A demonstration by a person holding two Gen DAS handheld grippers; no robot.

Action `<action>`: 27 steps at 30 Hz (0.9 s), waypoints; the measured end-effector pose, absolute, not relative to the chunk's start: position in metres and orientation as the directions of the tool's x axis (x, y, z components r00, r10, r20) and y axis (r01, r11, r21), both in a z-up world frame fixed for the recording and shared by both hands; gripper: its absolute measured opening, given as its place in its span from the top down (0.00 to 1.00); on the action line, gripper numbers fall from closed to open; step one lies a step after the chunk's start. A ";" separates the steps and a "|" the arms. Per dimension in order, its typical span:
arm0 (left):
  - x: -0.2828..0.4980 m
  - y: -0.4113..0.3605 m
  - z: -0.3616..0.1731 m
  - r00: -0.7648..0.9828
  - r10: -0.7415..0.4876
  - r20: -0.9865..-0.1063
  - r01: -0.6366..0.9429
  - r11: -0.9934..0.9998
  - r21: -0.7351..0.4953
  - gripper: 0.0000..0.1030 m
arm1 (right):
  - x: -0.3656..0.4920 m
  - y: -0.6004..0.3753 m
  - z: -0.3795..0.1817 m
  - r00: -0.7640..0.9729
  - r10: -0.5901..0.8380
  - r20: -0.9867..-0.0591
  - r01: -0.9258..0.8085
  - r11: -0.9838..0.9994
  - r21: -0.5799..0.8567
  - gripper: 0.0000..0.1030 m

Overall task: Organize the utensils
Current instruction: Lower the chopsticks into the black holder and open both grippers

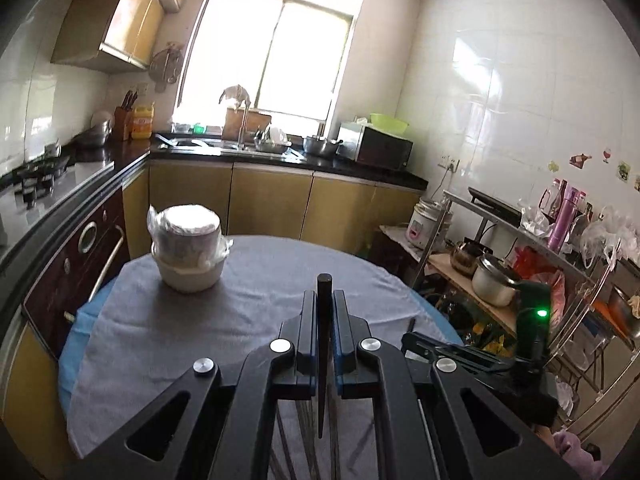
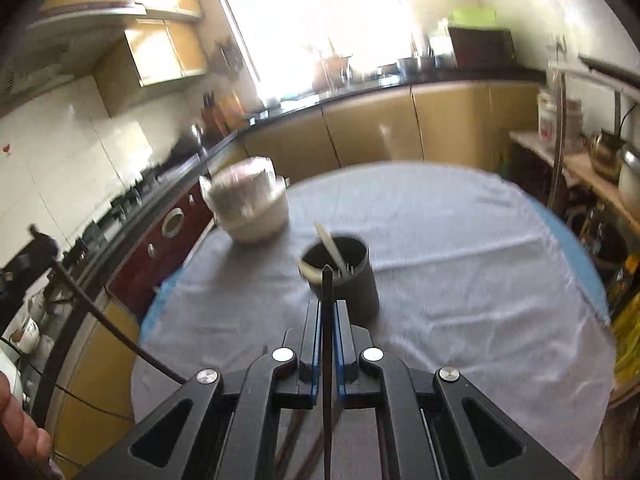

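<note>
I have each gripper pinched shut on a dark chopstick, left gripper (image 1: pixel 324 300) and right gripper (image 2: pixel 328 312) alike, both sticks raised off the grey cloth (image 2: pixel 460 260) so, I judge, they can drop into the dark cup (image 2: pixel 344 272).

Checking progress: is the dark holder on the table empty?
No. The holder stands upright with a pale utensil leaning inside.

Wrist views over shared table (image 1: pixel 248 280)
</note>
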State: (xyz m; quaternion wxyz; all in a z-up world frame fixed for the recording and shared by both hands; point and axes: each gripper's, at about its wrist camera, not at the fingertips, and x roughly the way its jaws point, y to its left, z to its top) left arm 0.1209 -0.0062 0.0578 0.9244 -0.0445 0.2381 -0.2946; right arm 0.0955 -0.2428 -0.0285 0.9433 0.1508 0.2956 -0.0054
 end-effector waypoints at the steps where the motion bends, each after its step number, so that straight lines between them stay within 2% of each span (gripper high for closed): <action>1: 0.123 -0.008 0.062 0.717 -0.564 -0.409 0.522 0.824 -0.220 0.94 | 0.095 -0.244 -0.023 0.838 0.073 -0.541 0.098 0.955 0.279 0.94; 17: 0.178 -0.042 0.146 0.788 -0.550 -0.278 0.519 0.835 -0.182 0.94 | 0.136 -0.252 0.095 0.925 -0.002 -0.379 0.090 0.973 0.213 0.94; 22: 0.206 -0.059 0.138 0.812 -0.532 -0.242 0.499 0.846 -0.186 0.93 | 0.161 -0.255 0.107 0.942 -0.030 -0.335 0.104 0.973 0.205 0.94; 27: 0.232 -0.076 0.105 0.801 -0.524 -0.289 0.484 0.852 -0.202 0.93 | 0.189 -0.261 0.081 0.933 -0.033 -0.357 0.117 0.969 0.218 0.94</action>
